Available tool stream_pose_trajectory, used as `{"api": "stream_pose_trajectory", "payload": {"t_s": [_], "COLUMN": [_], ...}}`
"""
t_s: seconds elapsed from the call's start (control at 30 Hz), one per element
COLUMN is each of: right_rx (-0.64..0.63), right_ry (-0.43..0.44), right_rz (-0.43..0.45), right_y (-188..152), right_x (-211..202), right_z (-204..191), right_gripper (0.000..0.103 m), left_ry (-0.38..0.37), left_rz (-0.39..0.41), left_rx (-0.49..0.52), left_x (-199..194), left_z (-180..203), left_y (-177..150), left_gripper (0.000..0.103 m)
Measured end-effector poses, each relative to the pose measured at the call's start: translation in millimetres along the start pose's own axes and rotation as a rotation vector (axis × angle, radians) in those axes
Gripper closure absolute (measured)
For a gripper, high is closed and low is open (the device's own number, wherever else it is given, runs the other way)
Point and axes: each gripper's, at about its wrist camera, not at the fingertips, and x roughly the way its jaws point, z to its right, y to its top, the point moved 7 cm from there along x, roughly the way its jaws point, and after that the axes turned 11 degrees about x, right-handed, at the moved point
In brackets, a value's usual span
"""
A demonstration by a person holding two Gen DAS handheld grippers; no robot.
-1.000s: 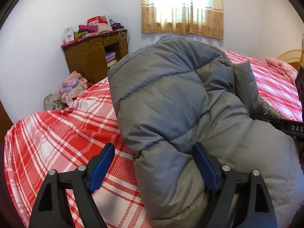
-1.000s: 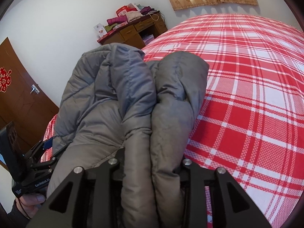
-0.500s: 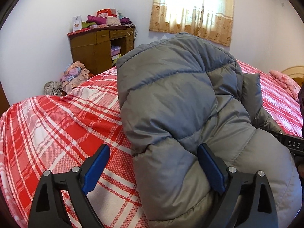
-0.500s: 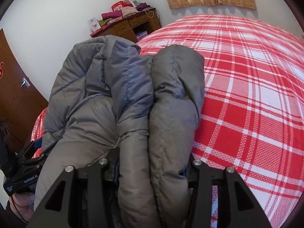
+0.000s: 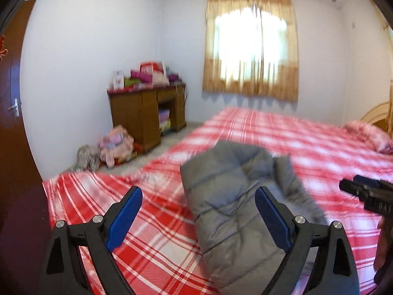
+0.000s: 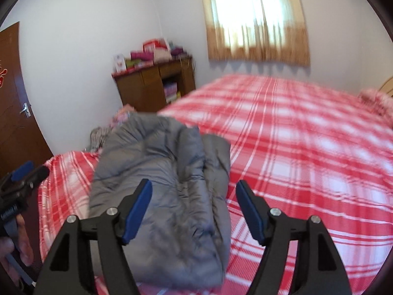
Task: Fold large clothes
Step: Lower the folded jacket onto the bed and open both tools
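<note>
A folded grey puffer jacket (image 5: 233, 196) lies on the red-and-white plaid bed (image 5: 307, 152). My left gripper (image 5: 199, 205) hangs above its left edge, open, blue pads clear of the fabric. In the right wrist view the same jacket (image 6: 162, 177) lies below my right gripper (image 6: 194, 204), whose jaws are opening and stand apart over the cloth without pressing it. The right gripper (image 5: 366, 191) shows at the right edge of the left wrist view. At the left edge of the right wrist view is the left gripper (image 6: 22, 174), held by a hand.
A wooden desk (image 5: 147, 115) piled with folded clothes stands by the far wall under a curtained window (image 5: 250, 51). A heap of clothes (image 5: 113, 145) lies on the floor beside it. A brown door (image 6: 14, 103) is at left, a pink pillow (image 5: 368, 135) at far right.
Both grippers have let go of the jacket and lifted up and back from it. The right jaws, earlier shut on the folded edge, have spread. The jacket now lies flat on the bed.
</note>
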Motion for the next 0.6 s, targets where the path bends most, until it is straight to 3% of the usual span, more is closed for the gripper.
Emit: {"api": "stream_pose_trajectory", "payload": {"t_s": [0.23, 0.6], "right_rx": [-0.071, -0.082], "right_ry": [0.006, 0.021], "right_rz": [0.108, 0.126], "right_y": [17.1, 16.2], "right_x": [-54.3, -62.0], "right_z": [-32.6, -37.8], "right_gripper": [0.023, 0.022], "left_ry": [-0.009, -0.01], "left_rz": [0.071, 0.078], "left_rx": [-0.027, -0.035], "left_x": [-39.0, -46.4], "left_z": [-4.1, -5.3], "left_y": [25.3, 24.8], "left_gripper": [0.009, 0.009]}}
